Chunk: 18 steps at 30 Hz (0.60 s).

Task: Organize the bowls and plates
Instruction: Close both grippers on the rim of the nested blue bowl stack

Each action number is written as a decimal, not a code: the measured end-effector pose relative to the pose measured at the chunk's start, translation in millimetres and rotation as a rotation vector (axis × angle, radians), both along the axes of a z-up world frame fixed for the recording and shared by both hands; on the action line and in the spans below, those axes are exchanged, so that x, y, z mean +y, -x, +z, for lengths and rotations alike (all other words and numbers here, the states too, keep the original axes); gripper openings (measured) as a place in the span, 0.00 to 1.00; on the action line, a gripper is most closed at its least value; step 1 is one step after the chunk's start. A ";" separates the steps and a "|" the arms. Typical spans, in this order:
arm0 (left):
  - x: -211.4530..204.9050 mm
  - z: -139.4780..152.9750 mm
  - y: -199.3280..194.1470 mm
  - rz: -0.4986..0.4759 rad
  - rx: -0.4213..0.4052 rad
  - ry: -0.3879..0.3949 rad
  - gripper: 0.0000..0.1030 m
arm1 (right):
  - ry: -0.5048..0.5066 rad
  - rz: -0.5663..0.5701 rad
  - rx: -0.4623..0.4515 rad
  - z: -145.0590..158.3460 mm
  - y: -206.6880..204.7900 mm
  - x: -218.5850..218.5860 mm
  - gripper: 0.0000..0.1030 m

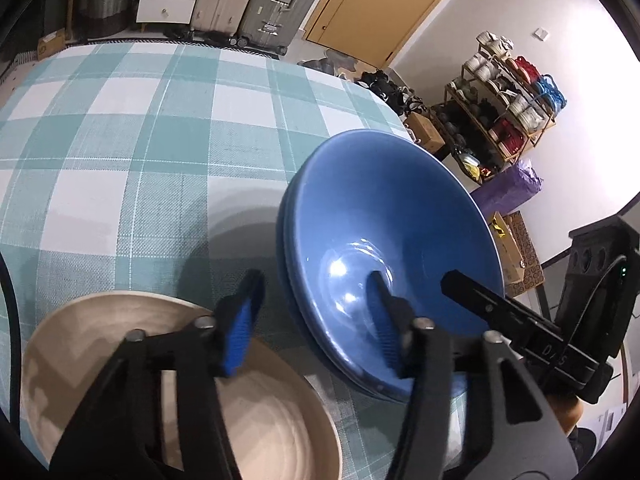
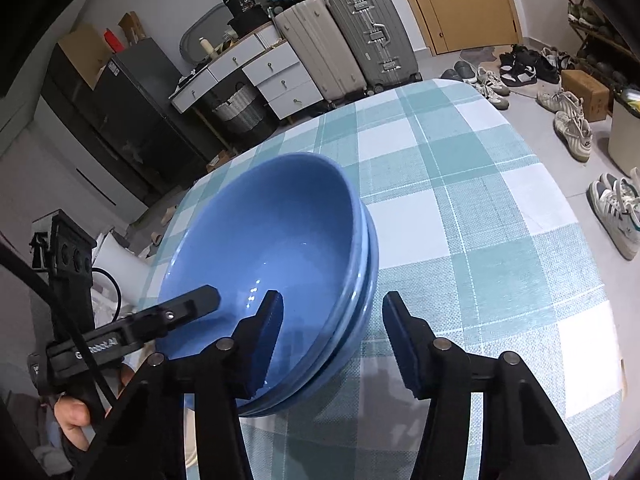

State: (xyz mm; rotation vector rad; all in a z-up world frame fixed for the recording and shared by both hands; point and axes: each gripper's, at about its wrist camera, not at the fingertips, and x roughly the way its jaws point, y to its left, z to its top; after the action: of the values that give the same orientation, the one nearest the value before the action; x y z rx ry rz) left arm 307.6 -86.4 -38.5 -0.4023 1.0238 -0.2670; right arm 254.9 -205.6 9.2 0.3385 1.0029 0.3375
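Centrally, stacked blue bowls (image 1: 384, 248) rest on the checked tabletop (image 1: 120, 128); beige plate (image 1: 256, 420) at 7 o'clock. Left gripper (image 1: 316, 320) and right gripper (image 2: 332, 336) fingers spread wide, straddling the bowls' rim.

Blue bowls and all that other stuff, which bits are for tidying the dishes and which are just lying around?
For the job:
stacked blue bowls
beige plate
left gripper
right gripper

Just lying about:
suitcases
sneakers
shoe rack
drawers
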 end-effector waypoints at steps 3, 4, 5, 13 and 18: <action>-3.9 2.6 0.0 -0.006 -0.006 -0.024 0.33 | 0.023 0.000 -0.014 4.4 1.7 3.1 0.42; -4.7 3.9 0.9 -0.008 -0.008 -0.039 0.31 | 0.030 0.001 -0.013 4.8 1.6 3.4 0.42; -7.0 4.6 0.7 -0.012 -0.010 -0.060 0.30 | 0.037 0.000 -0.013 5.4 1.6 3.5 0.39; -11.2 9.7 5.1 -0.014 -0.036 -0.109 0.28 | 0.073 -0.006 -0.032 8.8 4.1 5.4 0.37; -12.8 16.6 11.1 -0.018 -0.045 -0.113 0.28 | 0.080 -0.008 -0.041 14.5 6.2 4.0 0.37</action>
State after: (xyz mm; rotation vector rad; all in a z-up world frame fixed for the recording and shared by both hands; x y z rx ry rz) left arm 296.6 -99.2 -21.9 -0.2840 0.9942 -0.2322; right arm 248.6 -201.6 23.8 0.2623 0.9720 0.2949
